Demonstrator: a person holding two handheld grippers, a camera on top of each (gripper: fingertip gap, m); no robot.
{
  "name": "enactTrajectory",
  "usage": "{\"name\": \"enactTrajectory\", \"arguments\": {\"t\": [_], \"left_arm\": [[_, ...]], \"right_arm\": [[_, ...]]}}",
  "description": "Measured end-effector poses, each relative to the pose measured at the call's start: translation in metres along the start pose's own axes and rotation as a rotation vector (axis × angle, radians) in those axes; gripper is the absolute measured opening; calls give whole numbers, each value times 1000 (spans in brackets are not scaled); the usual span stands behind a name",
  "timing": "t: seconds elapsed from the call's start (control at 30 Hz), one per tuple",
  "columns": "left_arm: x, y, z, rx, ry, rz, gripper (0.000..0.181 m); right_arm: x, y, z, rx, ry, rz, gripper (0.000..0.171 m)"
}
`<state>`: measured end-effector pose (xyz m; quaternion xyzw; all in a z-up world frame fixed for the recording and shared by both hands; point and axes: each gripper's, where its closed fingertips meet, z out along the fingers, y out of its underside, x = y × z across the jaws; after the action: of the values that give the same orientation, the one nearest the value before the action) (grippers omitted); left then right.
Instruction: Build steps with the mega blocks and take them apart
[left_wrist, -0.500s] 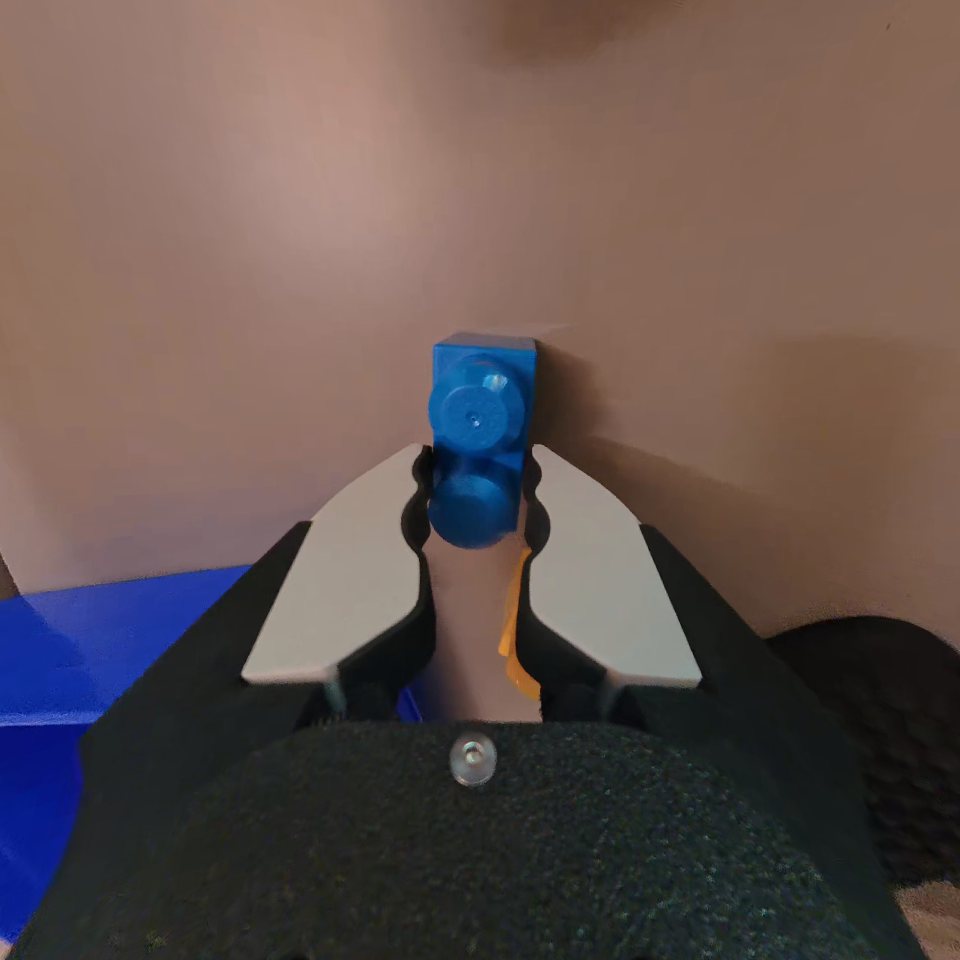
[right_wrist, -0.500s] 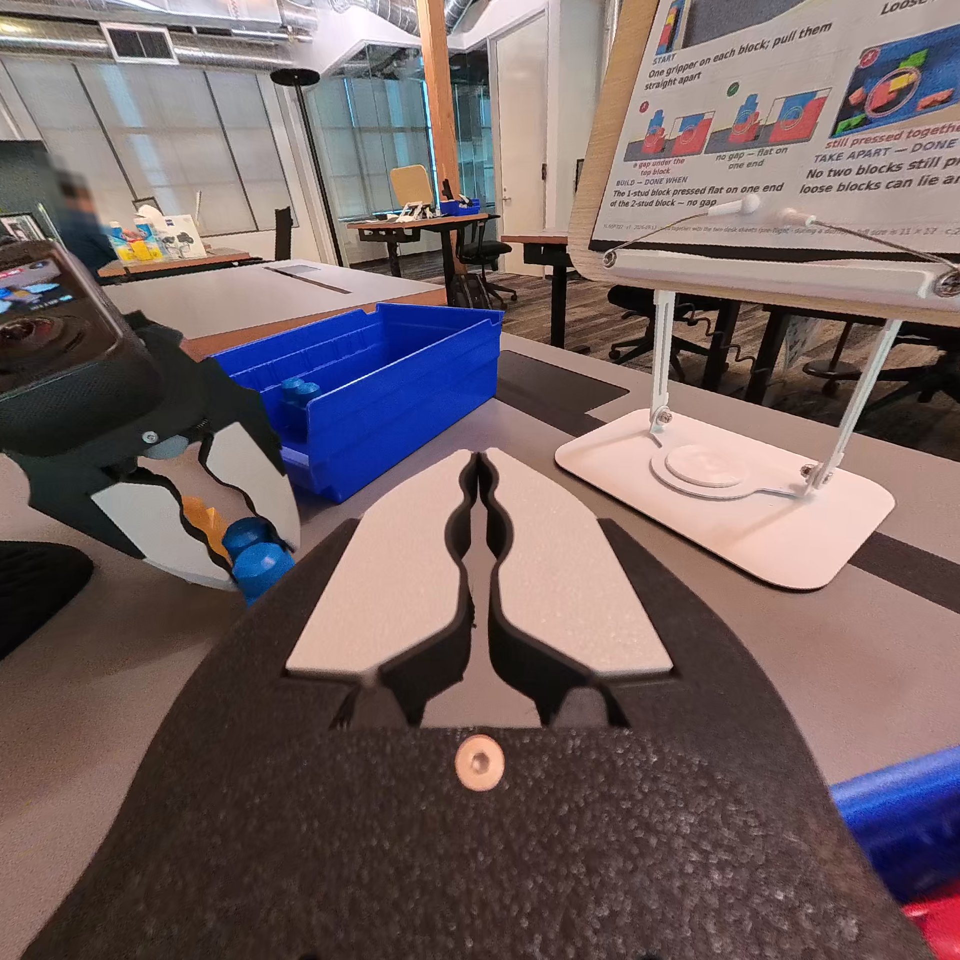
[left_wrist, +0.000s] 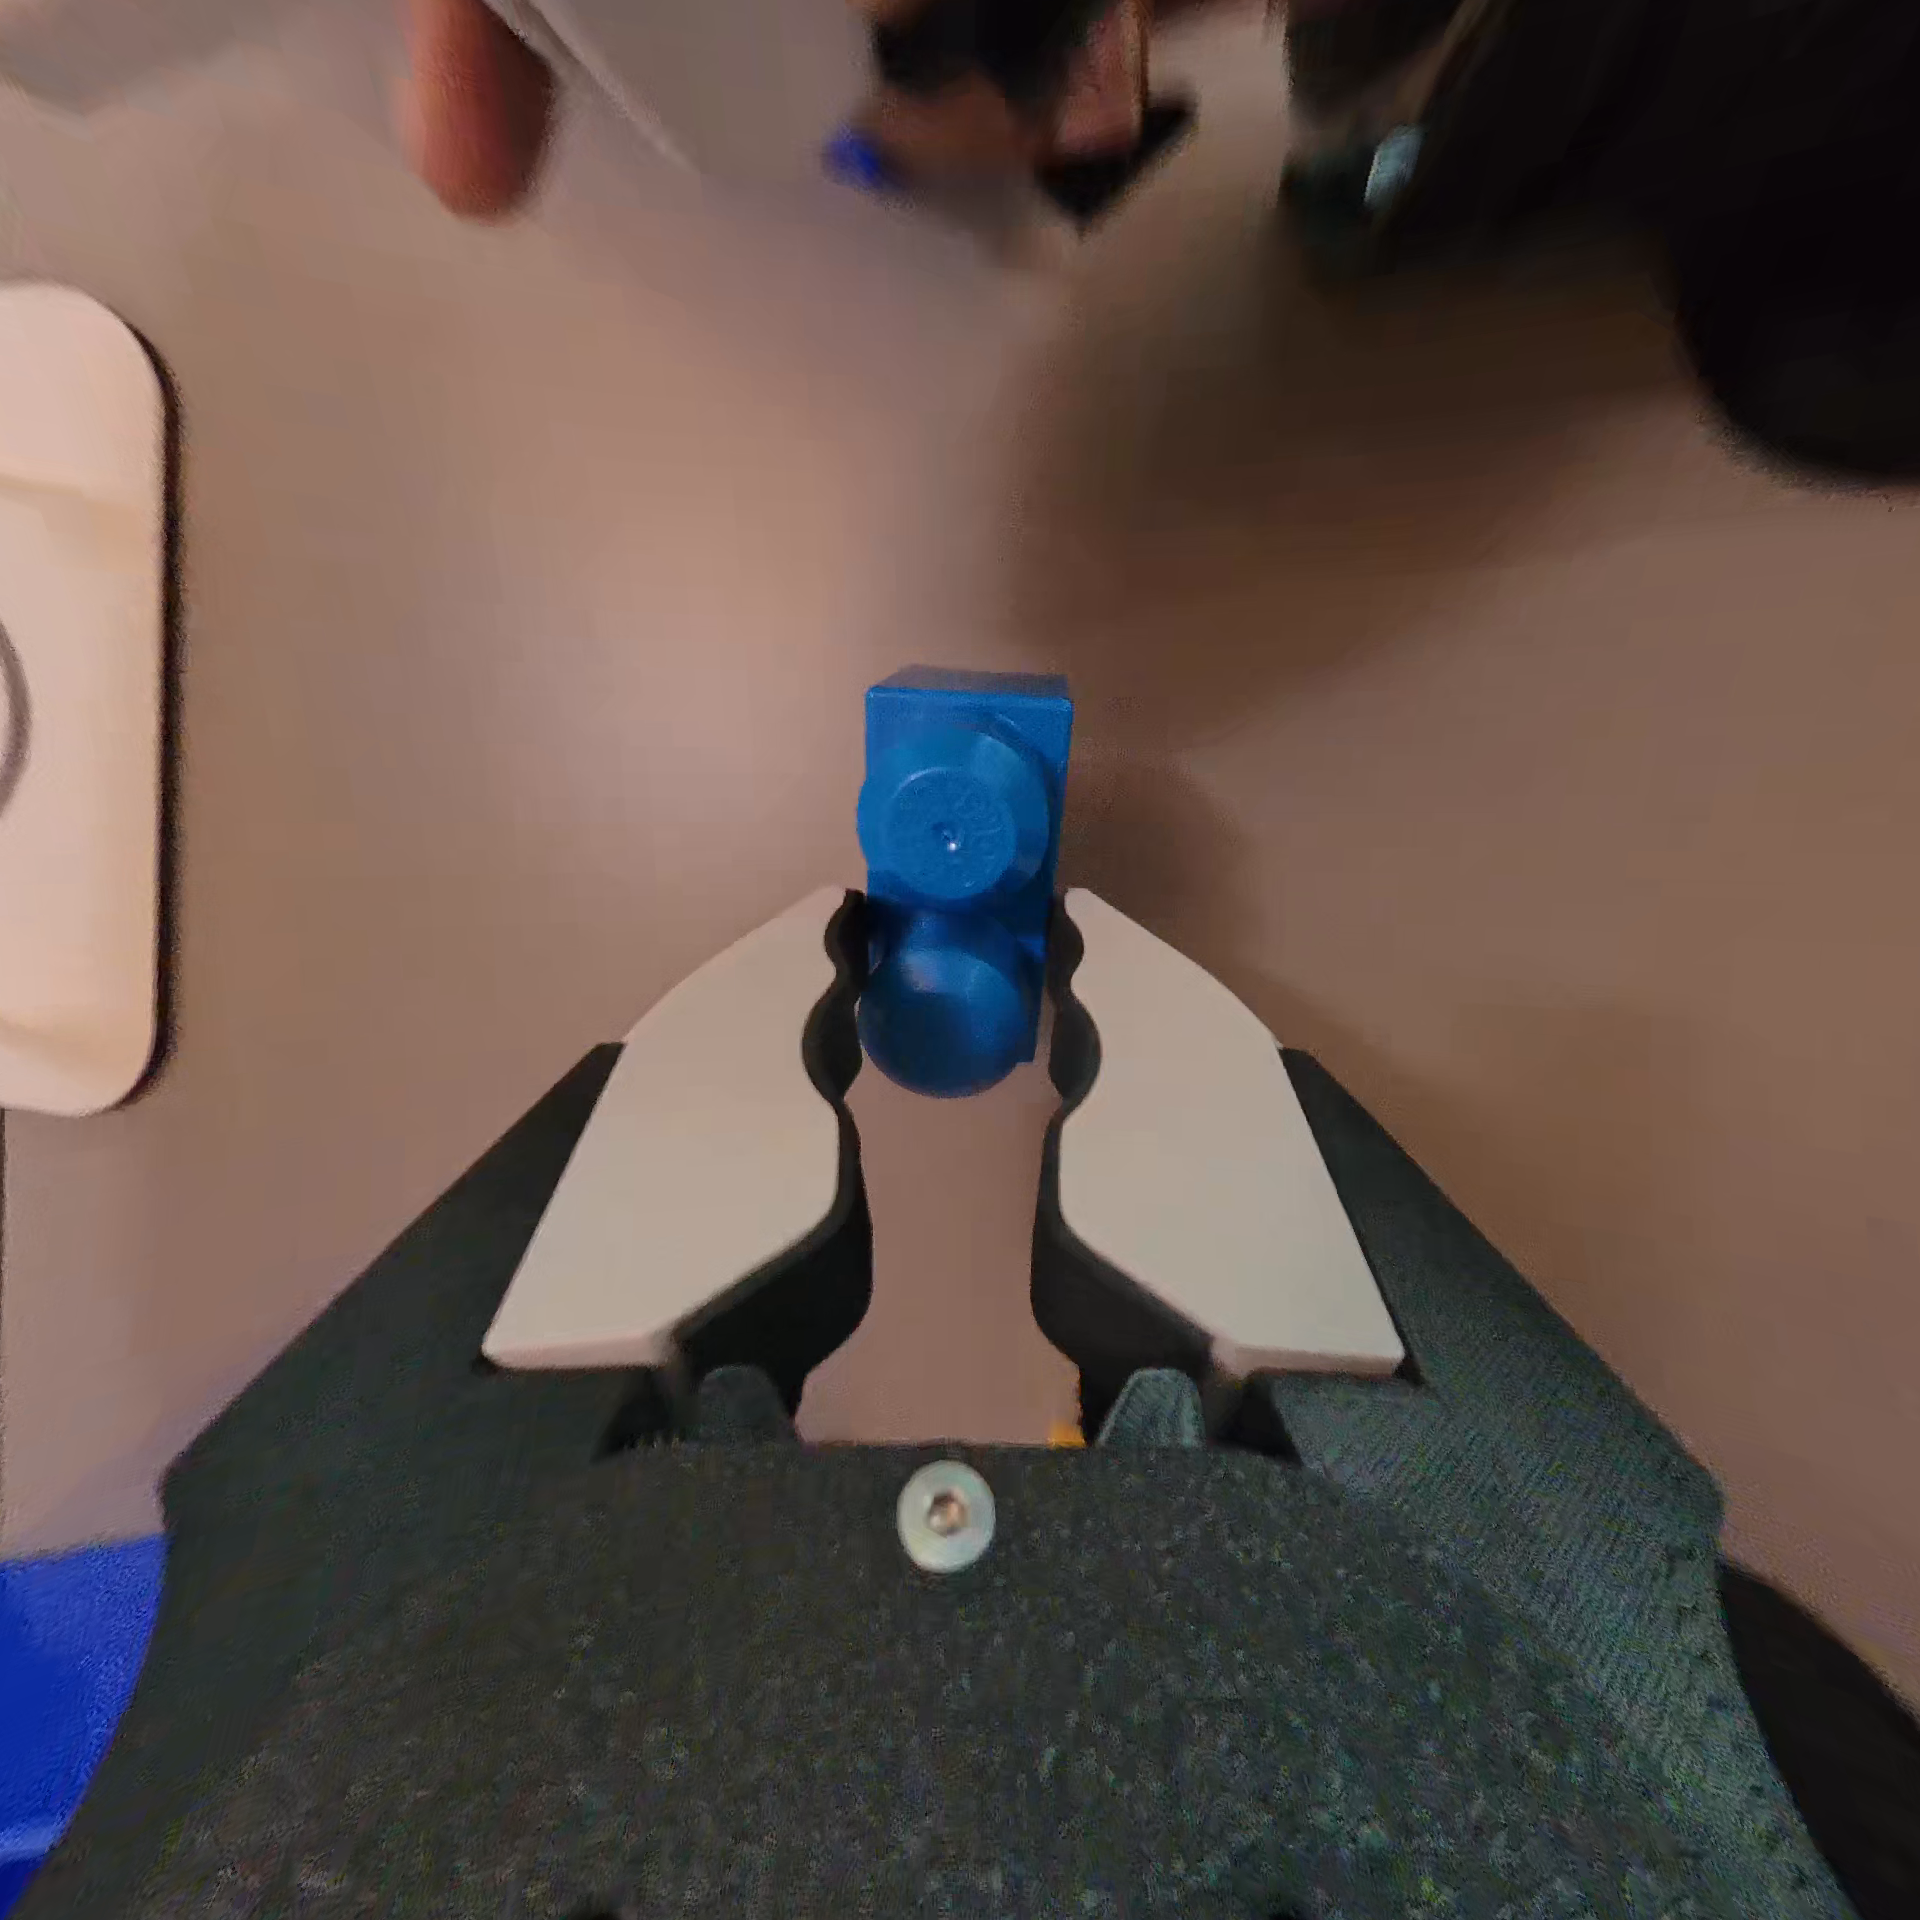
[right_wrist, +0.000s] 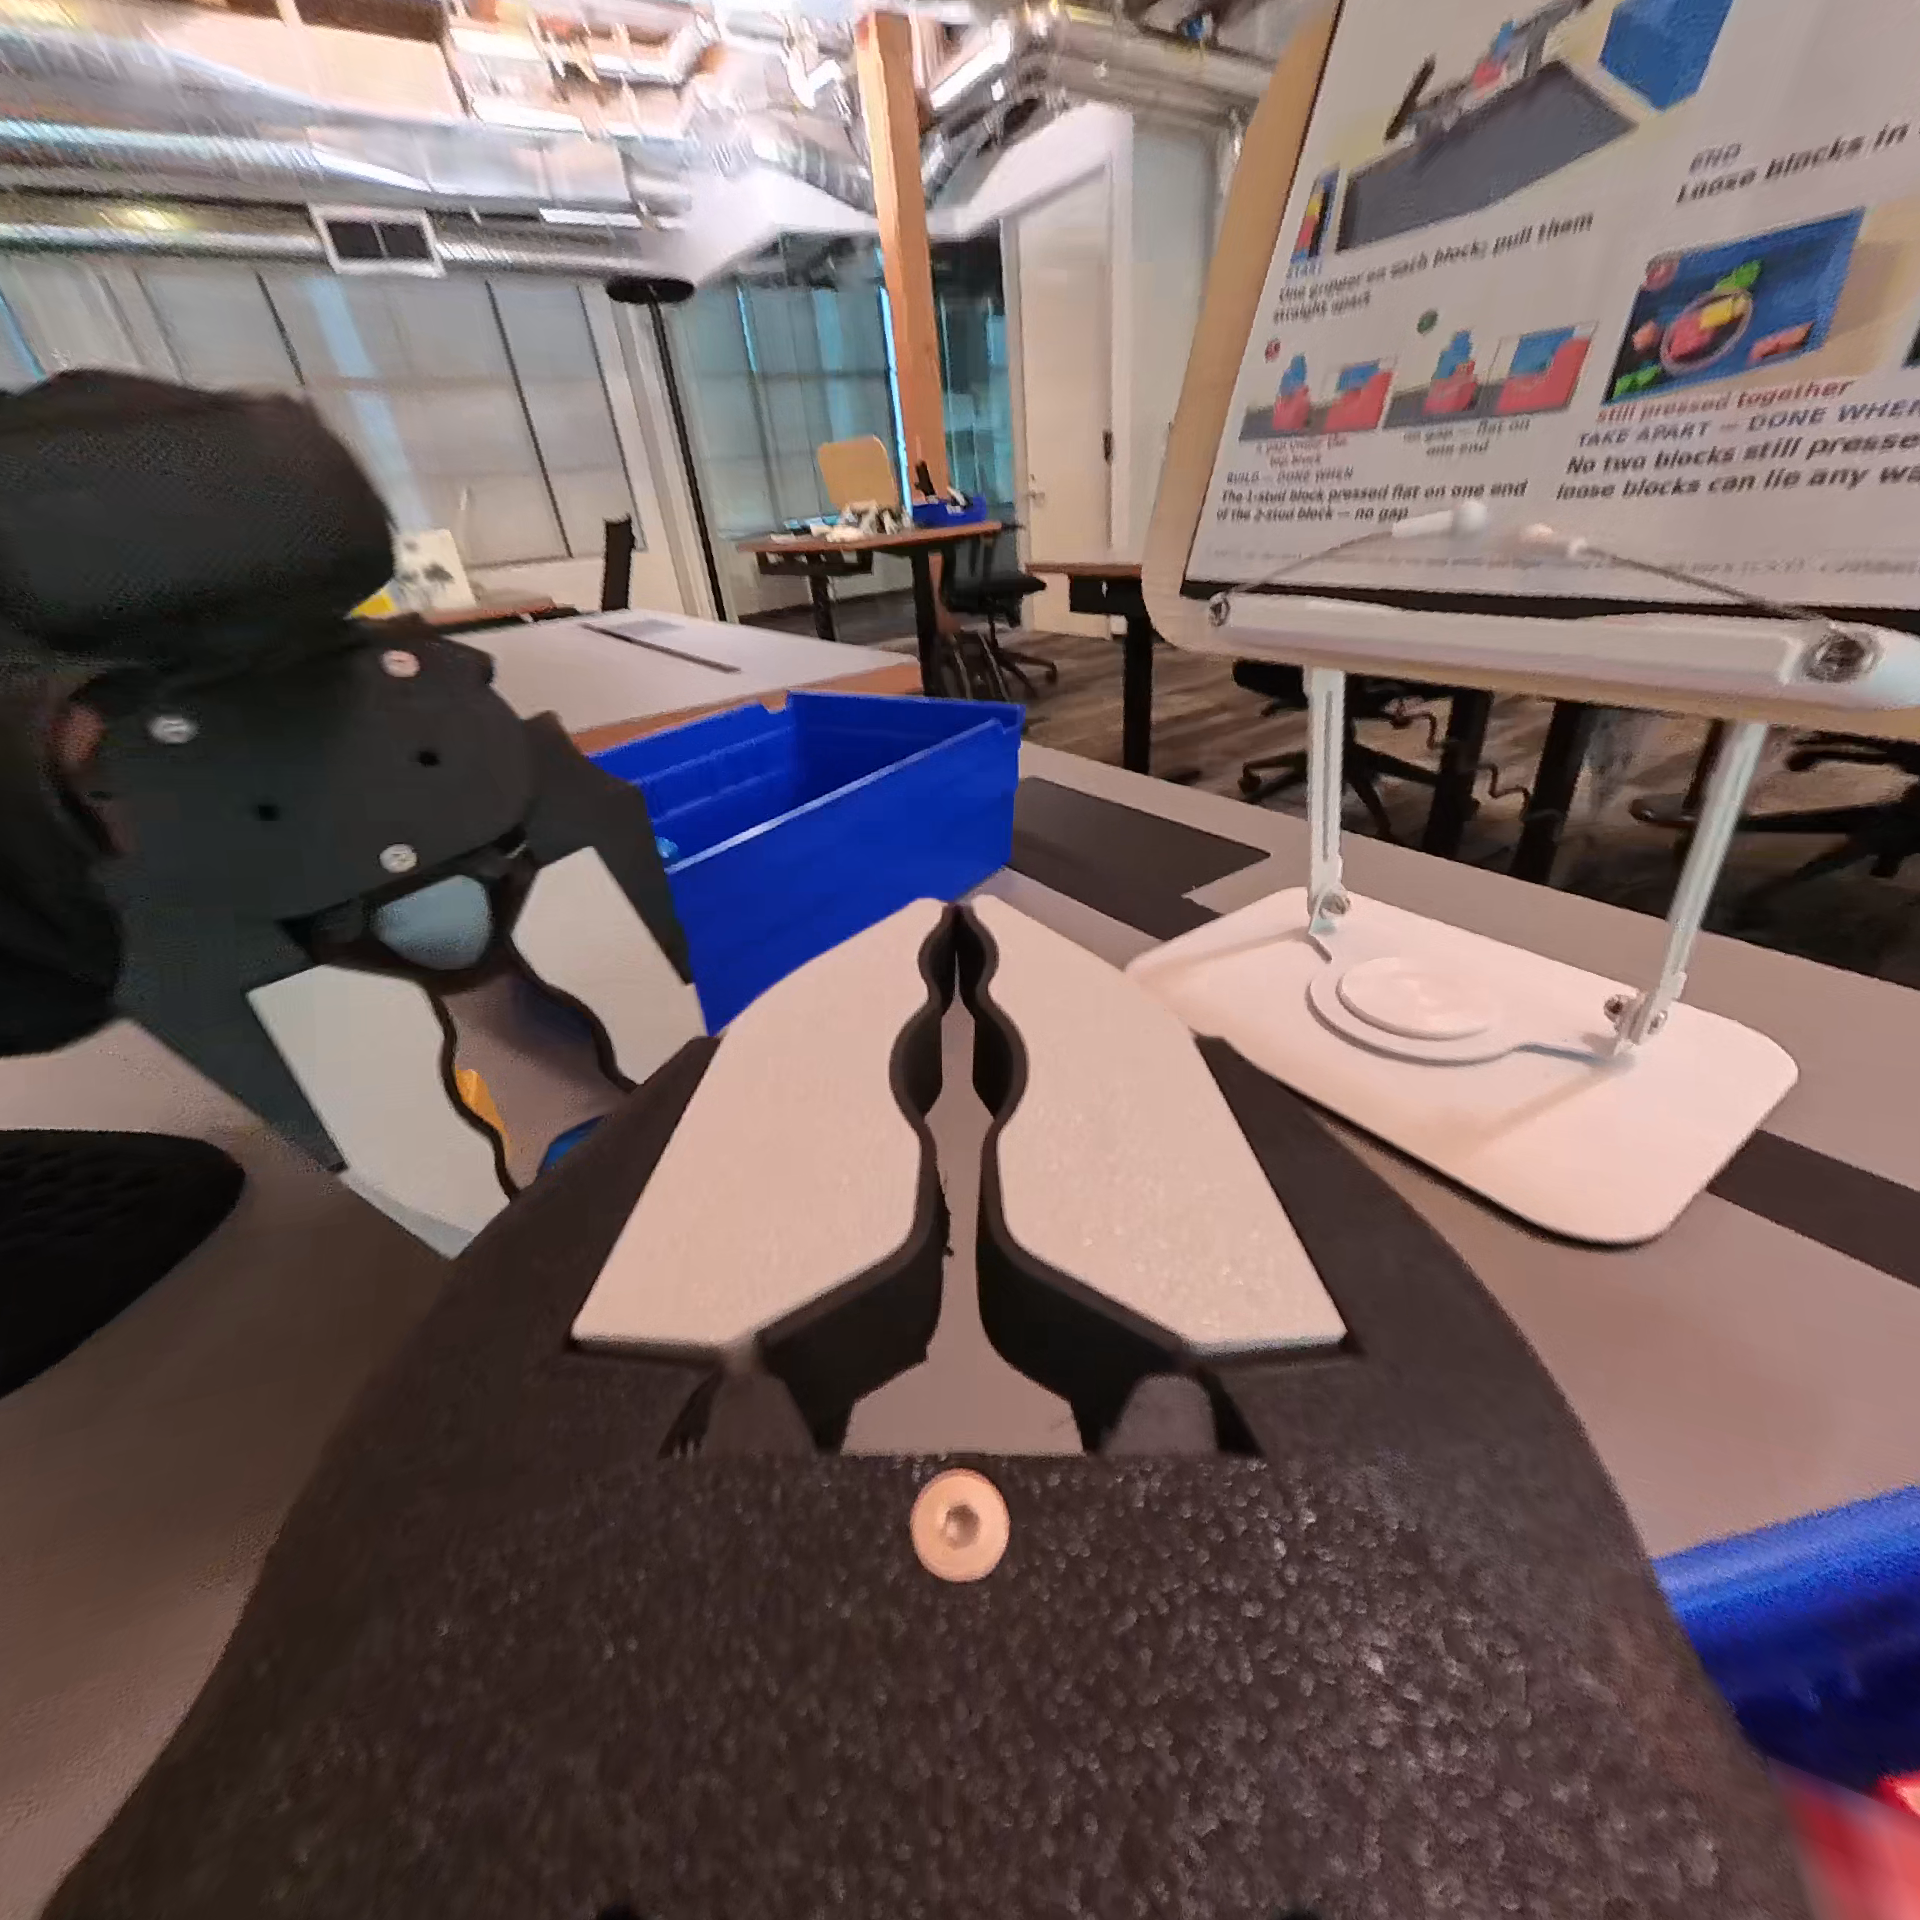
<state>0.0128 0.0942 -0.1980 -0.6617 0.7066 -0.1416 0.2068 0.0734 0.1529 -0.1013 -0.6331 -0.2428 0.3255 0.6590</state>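
Observation:
My left gripper (left_wrist: 956, 914) is shut on a blue two-stud block (left_wrist: 966, 769), gripping its near end at the fingertips, studs facing the camera, over the grey table (left_wrist: 623, 520). In the right wrist view the left gripper (right_wrist: 468, 1049) is close on the left, with an orange block (right_wrist: 480, 1101) showing in the gap between its fingers. I cannot tell whether the orange block is joined to the blue one. A sliver of it shows in the left wrist view (left_wrist: 1065, 1436). My right gripper (right_wrist: 954, 925) is shut and empty above the table.
A blue bin (right_wrist: 831, 831) stands behind the grippers. A white stand base (right_wrist: 1455, 1049) carrying an instruction board (right_wrist: 1558, 312) is at the right; it also shows in the left wrist view (left_wrist: 73, 727). A black mat (right_wrist: 83, 1226) lies at the left. Another blue bin edge (right_wrist: 1787, 1642) is bottom right. Across from one pair of fingers to the other is roughly 12 centimetres.
The left gripper has turned and moved with the blue block; the stand base and a blurred hand now show in its view. The left gripper looms larger and nearer in the right view.

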Motion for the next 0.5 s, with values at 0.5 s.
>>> {"name": "enactTrajectory", "arguments": {"t": [0.5], "left_arm": [[-20, -74, -96, 1054, 147, -278, 33]], "right_arm": [[-30, -49, -20, 238, -270, 171, 45]]}}
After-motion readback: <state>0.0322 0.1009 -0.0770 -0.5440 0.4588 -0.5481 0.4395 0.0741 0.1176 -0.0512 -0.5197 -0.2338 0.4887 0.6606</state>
